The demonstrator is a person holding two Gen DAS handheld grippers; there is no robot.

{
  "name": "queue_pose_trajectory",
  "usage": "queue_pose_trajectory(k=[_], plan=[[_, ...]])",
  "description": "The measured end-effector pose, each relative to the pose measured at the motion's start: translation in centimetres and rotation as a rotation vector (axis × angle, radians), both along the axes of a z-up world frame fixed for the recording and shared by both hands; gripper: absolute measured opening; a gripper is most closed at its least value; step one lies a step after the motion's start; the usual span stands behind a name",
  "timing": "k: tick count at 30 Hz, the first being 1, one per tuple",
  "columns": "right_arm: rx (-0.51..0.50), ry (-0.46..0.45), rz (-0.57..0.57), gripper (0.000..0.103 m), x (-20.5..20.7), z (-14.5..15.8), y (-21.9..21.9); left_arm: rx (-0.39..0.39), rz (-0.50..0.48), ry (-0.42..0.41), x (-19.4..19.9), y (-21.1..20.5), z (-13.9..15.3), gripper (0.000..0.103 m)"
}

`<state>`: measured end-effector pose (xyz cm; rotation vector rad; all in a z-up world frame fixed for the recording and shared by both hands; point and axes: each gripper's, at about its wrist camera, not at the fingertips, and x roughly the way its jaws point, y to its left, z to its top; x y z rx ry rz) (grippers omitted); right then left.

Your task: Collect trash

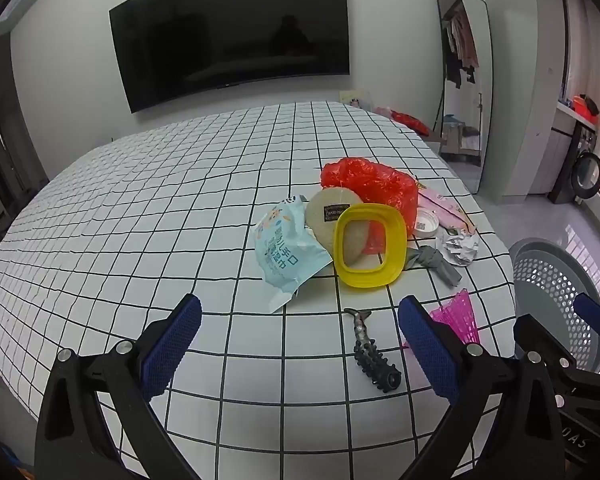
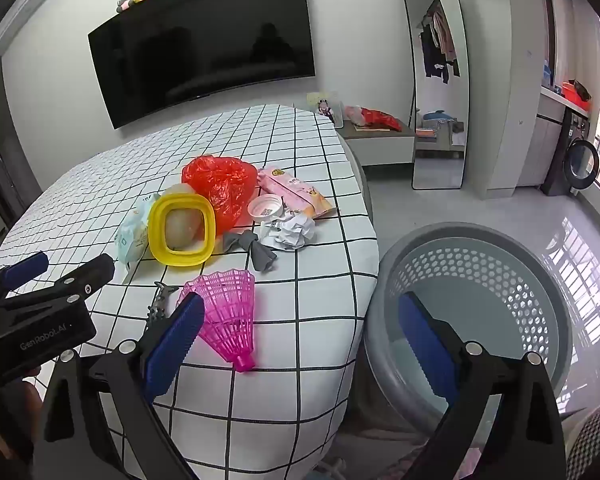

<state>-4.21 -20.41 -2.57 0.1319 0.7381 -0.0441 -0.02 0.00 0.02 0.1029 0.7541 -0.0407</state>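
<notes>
"GenRobot.AI" on left gripper (image 2: 24, 270)

The left gripper (image 1: 300, 344) is built from matte black, angular arms, each tipped with a long rectangular pad of deep blue, finely ridged rubber. Round silver screws are set at the pivots of both arms — two on each side. The right gripper (image 2: 300, 340) is made the same way: black linkages, blue ribbed pads, silver pivot screws. On the black housing of the left gripper, seen from the right wrist view, white lettering — "GenRobot.AI" — is printed.
</notes>
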Motion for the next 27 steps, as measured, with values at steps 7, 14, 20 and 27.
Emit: queue_pose_trajectory(k=[7,14,20,27], plan=[[0.0,0.002,-0.007,0.093,-0.2,-0.1,-0.1,0.0,-0.006,0.001,0.0,-0.2,0.1,0.097],[-0.005,0.003,-0.018,0.093,-0.8,-0.3,-0.3,-0.004,-0.016,-0.002,-0.7,-0.5,0.2,0.097],[-0.005,0.002,-0.021,0.093,-0.9,-0.2,-0.3,-0.006,-0.016,-0.008,-1.1,-0.4,0.6,0.097],[-0.006,0.004,-0.021,0.093,-1.0,-0.3,-0.4,-0.003,-0.022,-0.007,-1.0,-0.7,0.6,0.097]])
